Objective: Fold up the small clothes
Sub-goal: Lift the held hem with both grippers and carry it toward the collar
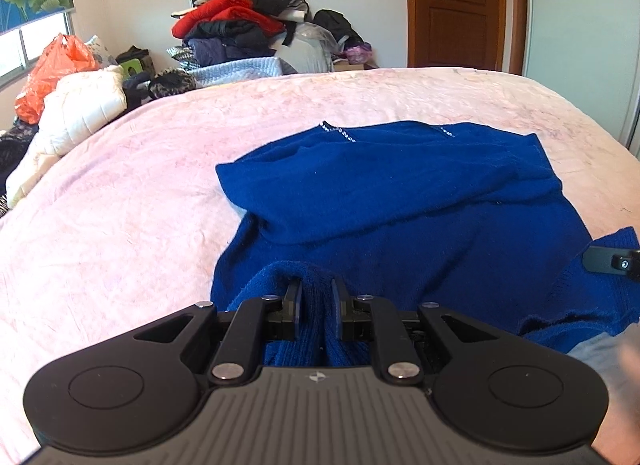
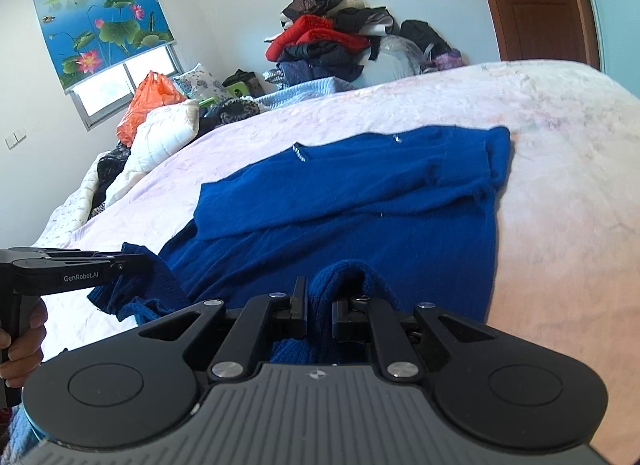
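Both hands are committed: the left gripper (image 1: pixel 316 297) and the right gripper (image 2: pixel 319 305) each pinch the near hem of the blue sweater (image 1: pixel 400 201), spread on the pink bed (image 1: pixel 120 193). Best carry both corners forward together, level, keeping the edge taut.

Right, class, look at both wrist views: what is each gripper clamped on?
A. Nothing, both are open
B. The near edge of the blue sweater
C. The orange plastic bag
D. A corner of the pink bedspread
B: the left gripper and the right gripper each pinch a bunch of the blue sweater at its near edge on the bedspread.
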